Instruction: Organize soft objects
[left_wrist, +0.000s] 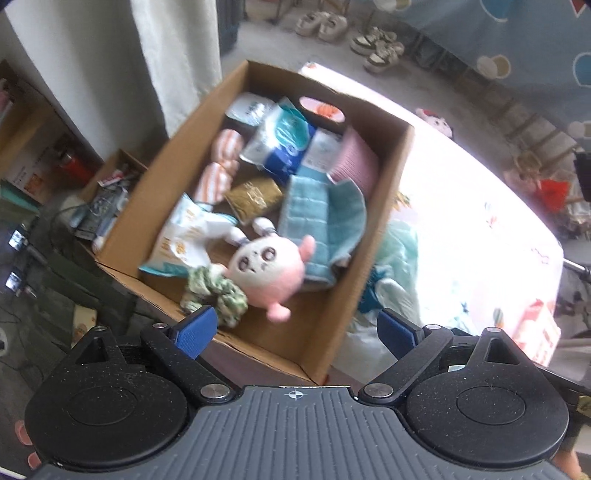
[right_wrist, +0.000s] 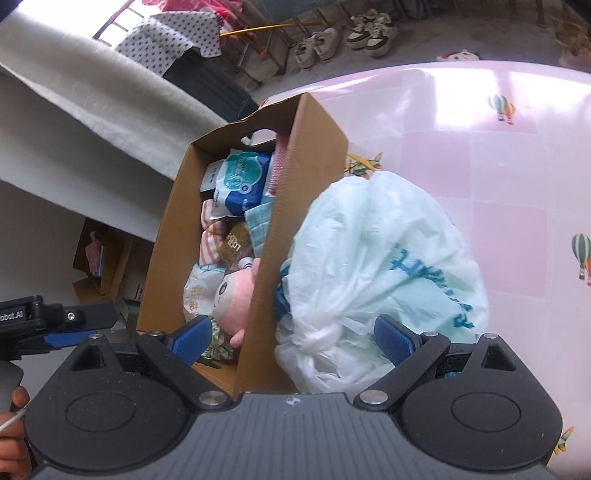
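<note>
An open cardboard box (left_wrist: 325, 325) stands on a pink tablecloth (right_wrist: 498, 155). Inside lie a pink plush toy (left_wrist: 267, 267), a green scrunchie (left_wrist: 218, 291), a teal towel (left_wrist: 317, 218), a pink cloth (left_wrist: 356, 162), striped socks (left_wrist: 218, 173) and tissue packs (left_wrist: 280, 140). My left gripper (left_wrist: 295, 334) is open and empty above the box's near corner. My right gripper (right_wrist: 293, 339) is open, straddling the box wall (right_wrist: 280, 236), with a knotted white plastic bag (right_wrist: 384, 269) beside the box on the right. The plush (right_wrist: 236, 295) shows in the box there too.
A small plush doll (right_wrist: 458, 56) lies at the table's far edge. Shoes (left_wrist: 376, 46) stand on the floor beyond. A white curtain (right_wrist: 92, 110) hangs to the left. A smaller box of clutter (left_wrist: 107, 199) sits lower left. The left gripper's body (right_wrist: 48, 325) shows at left.
</note>
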